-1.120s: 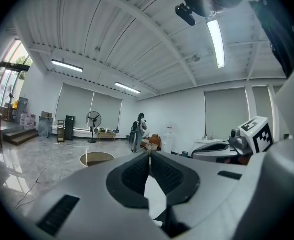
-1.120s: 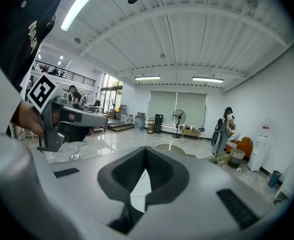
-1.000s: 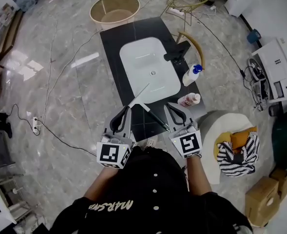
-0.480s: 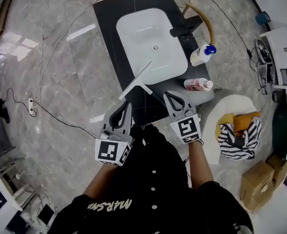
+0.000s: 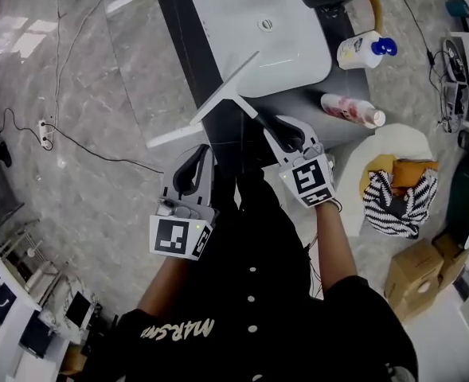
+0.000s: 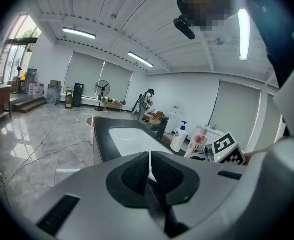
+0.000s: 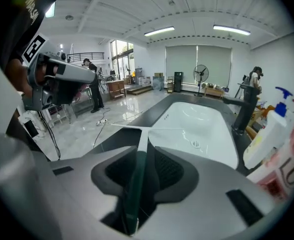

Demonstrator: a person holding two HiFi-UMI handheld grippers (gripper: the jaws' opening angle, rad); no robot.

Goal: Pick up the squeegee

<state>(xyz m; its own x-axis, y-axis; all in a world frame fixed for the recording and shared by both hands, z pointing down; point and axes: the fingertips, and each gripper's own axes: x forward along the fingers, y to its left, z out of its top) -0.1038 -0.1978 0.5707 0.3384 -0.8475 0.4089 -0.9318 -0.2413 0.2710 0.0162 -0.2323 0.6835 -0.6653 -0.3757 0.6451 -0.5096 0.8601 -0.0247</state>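
Squeegee [image 5: 228, 86], white-bladed with slim dark handle: probably light, stiff, slippery; best pinched mid-handle. Right tongs [image 7: 147, 154] opening around that handle; left tongs [image 6: 149, 159] pressed together, empty.

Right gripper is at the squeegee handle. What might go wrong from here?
The right gripper is opening its jaws with the thin squeegee handle between them, off-centre; closing may twist it loose. The blade lies over the sink rim and could snag when lifted. The lying bottle is close; a sideways swing might knock it.
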